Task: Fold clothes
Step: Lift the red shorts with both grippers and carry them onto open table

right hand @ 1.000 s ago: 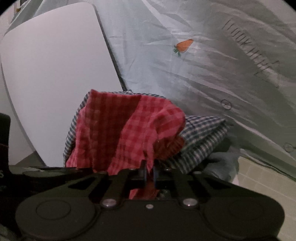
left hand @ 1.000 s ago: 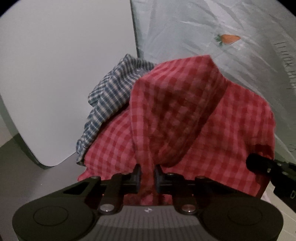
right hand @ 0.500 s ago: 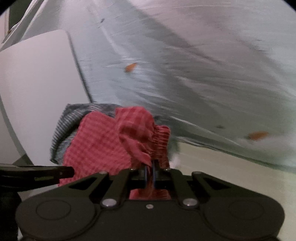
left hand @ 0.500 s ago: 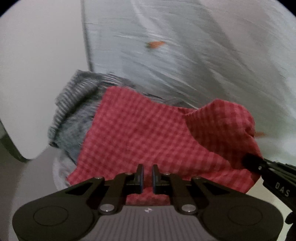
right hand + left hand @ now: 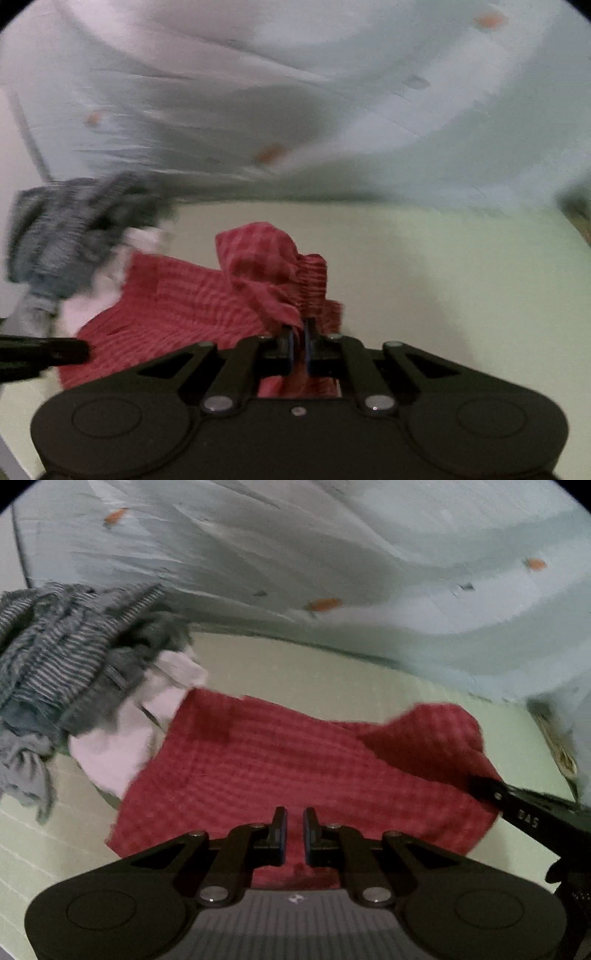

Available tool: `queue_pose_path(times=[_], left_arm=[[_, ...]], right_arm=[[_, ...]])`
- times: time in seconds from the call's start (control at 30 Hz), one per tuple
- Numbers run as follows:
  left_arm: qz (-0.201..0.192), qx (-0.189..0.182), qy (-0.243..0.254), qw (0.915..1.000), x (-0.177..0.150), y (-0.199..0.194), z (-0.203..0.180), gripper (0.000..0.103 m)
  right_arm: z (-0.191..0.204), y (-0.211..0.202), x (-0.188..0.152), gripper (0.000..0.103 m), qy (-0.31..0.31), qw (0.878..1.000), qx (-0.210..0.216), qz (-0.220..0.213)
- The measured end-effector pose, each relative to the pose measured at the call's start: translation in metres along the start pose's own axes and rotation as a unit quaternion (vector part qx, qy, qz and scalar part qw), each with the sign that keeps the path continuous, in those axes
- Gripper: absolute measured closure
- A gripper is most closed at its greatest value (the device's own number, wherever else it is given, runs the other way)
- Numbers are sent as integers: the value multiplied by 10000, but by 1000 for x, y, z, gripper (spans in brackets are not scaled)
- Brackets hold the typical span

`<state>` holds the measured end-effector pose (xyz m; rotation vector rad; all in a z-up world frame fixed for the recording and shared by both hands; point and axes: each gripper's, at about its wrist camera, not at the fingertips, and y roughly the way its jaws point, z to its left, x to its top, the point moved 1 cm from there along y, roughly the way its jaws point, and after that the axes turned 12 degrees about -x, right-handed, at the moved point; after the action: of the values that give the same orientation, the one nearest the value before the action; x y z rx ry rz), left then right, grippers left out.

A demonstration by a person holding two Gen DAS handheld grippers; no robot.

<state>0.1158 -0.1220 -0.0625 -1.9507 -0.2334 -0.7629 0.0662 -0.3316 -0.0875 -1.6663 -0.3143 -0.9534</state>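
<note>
A red checked garment (image 5: 295, 760) hangs spread between both grippers above a pale green surface (image 5: 303, 672). My left gripper (image 5: 294, 821) is shut on its near edge. My right gripper (image 5: 298, 334) is shut on a bunched corner with an elastic hem (image 5: 312, 280). The garment also shows in the right wrist view (image 5: 177, 295). The right gripper's finger (image 5: 517, 808) enters the left wrist view at the right, at the garment's far corner. The left gripper's finger (image 5: 40, 350) shows at the left of the right wrist view.
A heap of clothes lies to the left: a blue-grey checked garment (image 5: 62, 657) over a white one (image 5: 122, 746). It also shows in the right wrist view (image 5: 70, 236). A pale blue sheet with orange carrot prints (image 5: 321, 603) drapes behind the surface.
Both grippers have carried the red garment off the heap to the right and lowered it toward the green surface. It now hangs spread out between them. The views are blurred by motion.
</note>
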Motion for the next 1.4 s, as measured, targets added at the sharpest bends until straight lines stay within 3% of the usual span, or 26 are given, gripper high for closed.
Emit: queue_pose_path(times=[0.13,0.27,0.53,0.7,0.73,0.8,0.97,1.0,1.1,1.23,1.3,1.4], left_arm=[[101,-18,-49,9999,-9,5,-20,92],[96,1,-141,9999,-2,16,-31,92],[262,184,-166,9993,14,49,-45,90],[541,534,-125,9970,17,74,-39,79],[604,596,-144,9963,18,80,-36,75],[721,709,-180,9947,20,90,-29,69],[897,950,-132,9913,33,114,-9,48],[905,973,-102,9911,38,119,-5,45],[907,1013,28,9907,52,135,4,34],[1004,1103,257,9885,68,162,16,32],[1141,1103,391,9866,73,178,21,32],[1311,1125,603,9831,74,196,23,43]], right_arm=[[-56,-2,-22,97,311,9978,-558,169],[-92,-4,-30,96,535,9951,-814,188],[-135,-5,-14,97,577,9873,-1341,-629],[-182,23,-13,95,941,9705,-2221,-57],[-185,26,-14,91,1033,9699,-2206,26],[-188,33,-16,67,1166,9699,-2132,164],[-151,60,-8,44,998,9832,-1474,408],[-141,69,-4,35,884,9861,-1326,470],[-107,96,4,23,412,9924,-1001,586],[-87,128,5,23,167,9880,-1136,1029],[-82,137,2,30,150,9851,-1188,1235],[-85,135,-5,80,201,9846,-1116,1329]])
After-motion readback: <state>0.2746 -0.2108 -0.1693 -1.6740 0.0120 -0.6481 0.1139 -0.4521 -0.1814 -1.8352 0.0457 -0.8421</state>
